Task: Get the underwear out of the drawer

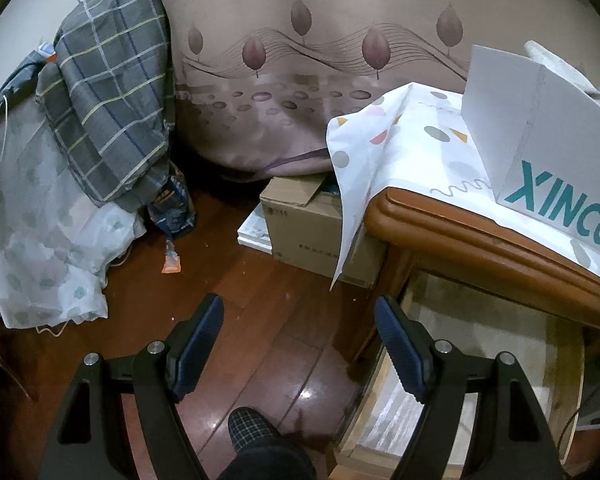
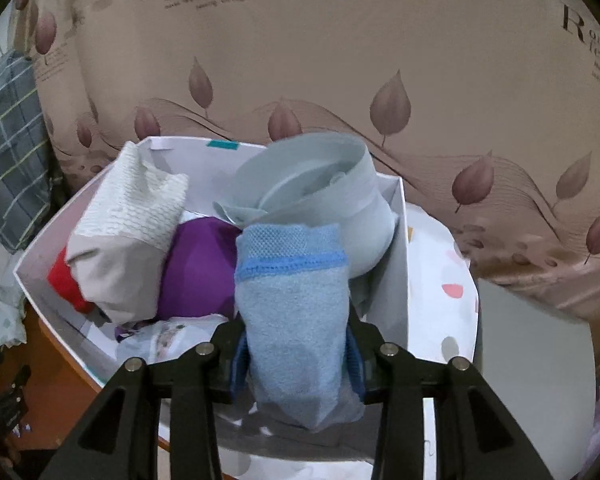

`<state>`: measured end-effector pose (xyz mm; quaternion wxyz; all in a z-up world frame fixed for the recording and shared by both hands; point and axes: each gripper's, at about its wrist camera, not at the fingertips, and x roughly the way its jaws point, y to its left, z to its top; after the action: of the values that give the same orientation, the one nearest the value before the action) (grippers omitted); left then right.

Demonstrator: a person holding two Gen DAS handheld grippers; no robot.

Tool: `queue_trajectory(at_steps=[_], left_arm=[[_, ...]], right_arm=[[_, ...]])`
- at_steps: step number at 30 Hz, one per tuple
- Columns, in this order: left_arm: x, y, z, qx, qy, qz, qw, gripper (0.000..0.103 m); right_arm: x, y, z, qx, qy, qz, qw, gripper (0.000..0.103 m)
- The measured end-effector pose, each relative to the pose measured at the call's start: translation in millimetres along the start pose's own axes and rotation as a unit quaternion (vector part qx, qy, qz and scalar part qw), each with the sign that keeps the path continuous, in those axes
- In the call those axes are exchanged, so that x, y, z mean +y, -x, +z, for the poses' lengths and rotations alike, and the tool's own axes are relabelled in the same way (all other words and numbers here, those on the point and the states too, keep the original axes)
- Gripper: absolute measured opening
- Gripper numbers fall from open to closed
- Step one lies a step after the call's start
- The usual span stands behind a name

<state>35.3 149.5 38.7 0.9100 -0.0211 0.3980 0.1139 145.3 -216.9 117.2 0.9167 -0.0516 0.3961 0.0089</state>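
My right gripper (image 2: 296, 356) is shut on a rolled light blue underwear (image 2: 292, 312), held upright above the front of a white box (image 2: 396, 280). The box holds other rolled garments: a white and beige one (image 2: 124, 236), a purple one (image 2: 200, 272), a red one (image 2: 64, 284) and a pale grey-green one (image 2: 320, 192). My left gripper (image 1: 300, 344) is open and empty over the wooden floor, left of an open drawer (image 1: 480, 360). The drawer's visible inside is lined with pale paper. The white box (image 1: 540, 128) also shows on the cabinet top.
A patterned white cloth (image 1: 400, 136) covers the wooden cabinet (image 1: 480, 236). A cardboard box (image 1: 312, 224) stands on the floor beside it. A plaid grey fabric (image 1: 112, 96) hangs at left. A leaf-print curtain (image 1: 300, 60) hangs behind. A slippered foot (image 1: 252, 432) stands below.
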Motion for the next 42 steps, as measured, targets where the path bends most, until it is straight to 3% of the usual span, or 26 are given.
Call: queue_trajectory(at_steps=[4,6,9,16,21,26,31,37,42], left_arm=[[-3,0,-1,0.001,-0.007,-0.003,1.0,0.075],[-7,1,-1,-0.001,-0.011,-0.006,0.9999,0.075],[-14,3,-2,-0.003,-0.02,-0.014,0.9997,0.075],[-32,5,-4,-0.008,-0.044,-0.027,0.9986,0.075],[-41,6,-6,-0.006,-0.053,-0.044,0.9976,0.075],[-49,13,-12,-0.005,-0.065,-0.064,0.9958,0.075],[-53,21,-22,0.003,-0.061,-0.088,0.9943,0.075],[-63,34,-46,0.005,-0.091,-0.084,0.9923,0.075],[-68,43,-68,0.015,-0.103,-0.086,0.9908,0.075]], right_arm=[[2,-8,-2,0.007,0.007,-0.004,1.0,0.048],[0,-8,-2,0.005,0.003,-0.008,1.0,0.066],[-1,-2,1,-0.01,0.001,-0.019,1.0,0.079],[-2,33,9,-0.045,-0.014,-0.016,0.999,0.081],[2,87,1,-0.088,-0.031,-0.007,0.996,0.081],[16,130,-36,-0.122,-0.051,-0.009,0.991,0.081],[41,150,-107,-0.135,-0.083,-0.026,0.987,0.081],[60,130,-184,-0.079,-0.112,-0.029,0.99,0.081],[68,116,-219,-0.029,-0.107,-0.05,0.993,0.081]])
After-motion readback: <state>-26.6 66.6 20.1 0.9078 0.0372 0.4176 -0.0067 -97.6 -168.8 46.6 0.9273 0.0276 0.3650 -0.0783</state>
